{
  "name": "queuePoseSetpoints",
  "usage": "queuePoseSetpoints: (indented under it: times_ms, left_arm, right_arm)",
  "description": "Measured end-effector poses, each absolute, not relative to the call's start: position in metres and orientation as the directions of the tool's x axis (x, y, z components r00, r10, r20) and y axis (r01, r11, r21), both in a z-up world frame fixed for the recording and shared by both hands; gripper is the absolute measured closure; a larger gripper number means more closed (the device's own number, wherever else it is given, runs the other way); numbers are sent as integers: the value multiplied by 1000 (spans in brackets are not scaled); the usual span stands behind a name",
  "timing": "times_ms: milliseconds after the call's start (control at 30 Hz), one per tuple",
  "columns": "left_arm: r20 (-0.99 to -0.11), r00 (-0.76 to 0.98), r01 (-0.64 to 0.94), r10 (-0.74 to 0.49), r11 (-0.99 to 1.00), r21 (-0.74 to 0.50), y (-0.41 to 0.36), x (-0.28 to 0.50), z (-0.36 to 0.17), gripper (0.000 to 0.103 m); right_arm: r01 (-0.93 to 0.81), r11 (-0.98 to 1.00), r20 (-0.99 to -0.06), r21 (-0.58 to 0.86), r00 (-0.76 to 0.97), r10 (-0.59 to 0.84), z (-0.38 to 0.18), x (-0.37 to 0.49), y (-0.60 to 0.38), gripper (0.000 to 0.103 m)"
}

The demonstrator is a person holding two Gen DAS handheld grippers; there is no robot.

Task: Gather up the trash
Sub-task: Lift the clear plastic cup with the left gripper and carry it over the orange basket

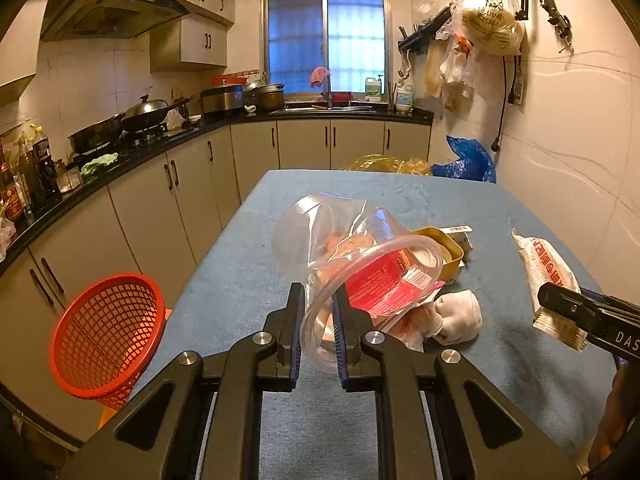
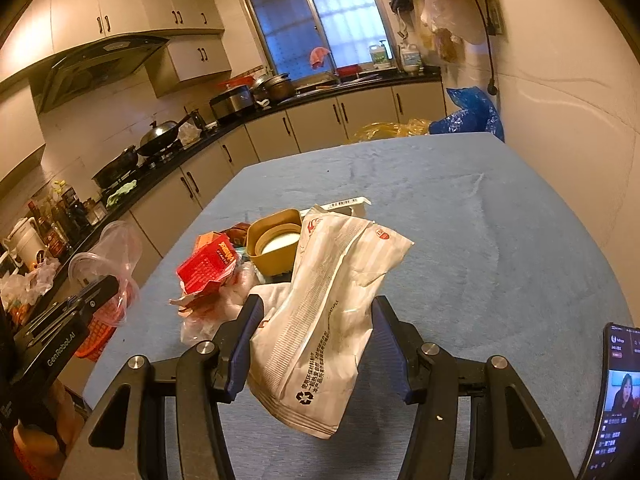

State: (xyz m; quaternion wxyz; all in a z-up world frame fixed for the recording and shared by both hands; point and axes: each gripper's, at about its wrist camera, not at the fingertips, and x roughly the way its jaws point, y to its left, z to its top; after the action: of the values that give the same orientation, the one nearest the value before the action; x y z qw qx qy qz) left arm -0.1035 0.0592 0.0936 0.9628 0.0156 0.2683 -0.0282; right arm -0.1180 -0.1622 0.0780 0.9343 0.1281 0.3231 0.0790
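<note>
Left gripper [image 1: 317, 300] pinching clear plastic bag [image 1: 340, 240], right gripper [image 2: 316, 336] – seemingly – clamping white paper bag [image 2: 320, 320]

Left gripper [image 1: 316, 320]: jaws nearly closed, pinching thin material, pointing toward 12 o'clock. Right gripper [image 2: 316, 344]: jaws half-spread, clamped on their load, angled downward.

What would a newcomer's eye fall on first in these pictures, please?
Probably the clear plastic cup pinched in the left tool and the white paper bag held in the right tool, both above the blue table. Next, the red basket beside the table's left edge.
</note>
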Motion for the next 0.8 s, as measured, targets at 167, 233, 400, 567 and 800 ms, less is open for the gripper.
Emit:
queuePoseSetpoints:
  times_ms: [167,233,400,567,800]
  left_arm:
    - [-518,855,49,-39,999,7,67,-103,95,90]
    - [-515,856,39,-32,999,2,71,-104,96,90]
    - [-511,859,14,-20,1000,-16,85,-105,98,90]
    - [-501,866,-22,4,999,-30,105,-108,102,90]
    - [-486,869,-135,96,990,-45,156,-113,110,90]
  right_arm:
    - [-94,954,-581,283,775,249,80,-115,-156,43]
    - [-114,953,-581,281,771,263,82,-114,-150,43]
    - [-159,950,-576,268,764,291,88,-110,-131,43]
    - [-219,942,-570,253,753,328,96,-106,-107,43]
    - [-360,900,-586,246,684,434,105,-91,-49,43]
